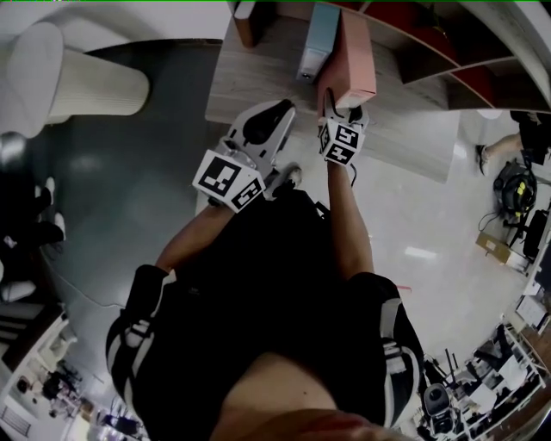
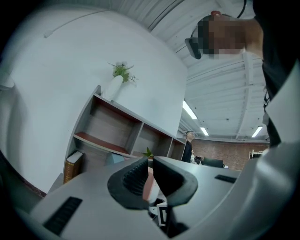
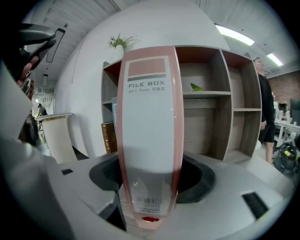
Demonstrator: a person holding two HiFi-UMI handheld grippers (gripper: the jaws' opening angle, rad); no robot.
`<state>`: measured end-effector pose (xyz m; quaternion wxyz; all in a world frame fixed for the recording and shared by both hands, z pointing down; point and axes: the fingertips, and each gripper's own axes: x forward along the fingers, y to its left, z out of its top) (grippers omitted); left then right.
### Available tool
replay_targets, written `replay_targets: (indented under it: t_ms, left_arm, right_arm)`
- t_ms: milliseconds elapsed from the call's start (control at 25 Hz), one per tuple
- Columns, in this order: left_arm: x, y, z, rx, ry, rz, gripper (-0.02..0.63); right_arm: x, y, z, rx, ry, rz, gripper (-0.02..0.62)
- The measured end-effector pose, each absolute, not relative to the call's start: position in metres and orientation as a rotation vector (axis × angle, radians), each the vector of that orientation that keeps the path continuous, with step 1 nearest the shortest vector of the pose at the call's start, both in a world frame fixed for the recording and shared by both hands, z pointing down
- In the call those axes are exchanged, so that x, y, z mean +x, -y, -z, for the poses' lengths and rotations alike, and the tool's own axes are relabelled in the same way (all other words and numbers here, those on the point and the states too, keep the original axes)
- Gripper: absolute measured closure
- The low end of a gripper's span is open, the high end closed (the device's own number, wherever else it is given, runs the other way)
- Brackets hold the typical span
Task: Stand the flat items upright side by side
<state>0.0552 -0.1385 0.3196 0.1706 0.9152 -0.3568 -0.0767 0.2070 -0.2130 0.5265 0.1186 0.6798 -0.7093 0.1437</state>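
A pink file box (image 1: 354, 56) stands upright on the wooden shelf top (image 1: 258, 82), and my right gripper (image 1: 343, 110) is shut on its near end. In the right gripper view its white and pink spine (image 3: 149, 122) marked FILE BOX fills the space between the pads of the right gripper (image 3: 149, 180). A pale blue file box (image 1: 316, 39) stands just left of the pink one, touching or nearly so. Further left is a brown book (image 1: 244, 21). My left gripper (image 1: 269, 127) hovers at the shelf's near edge; in its own view the left gripper (image 2: 150, 180) is shut on nothing.
An open shelving unit (image 3: 211, 103) rises behind the boxes, with a vase of greenery (image 2: 117, 79) on top. A white ribbed chair (image 1: 86, 82) stands to the left on the floor. A person (image 3: 266, 117) stands far off at the right. Bare shelf top (image 1: 413, 129) lies right of the pink box.
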Motion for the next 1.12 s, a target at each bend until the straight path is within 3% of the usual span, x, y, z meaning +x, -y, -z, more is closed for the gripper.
replay_targets:
  t_ms: [760, 1120]
  left_arm:
    - [0.053, 0.135, -0.330, 2.571, 1.021, 0.212, 0.557]
    - [0.054, 0.132, -0.329, 2.581, 1.013, 0.218, 0.557]
  right_arm:
    - [0.192, 0.221, -0.560, 1.886, 1.999, -0.590, 0.265]
    - [0.185, 0.210, -0.563, 1.565, 2.120, -0.629, 0.249]
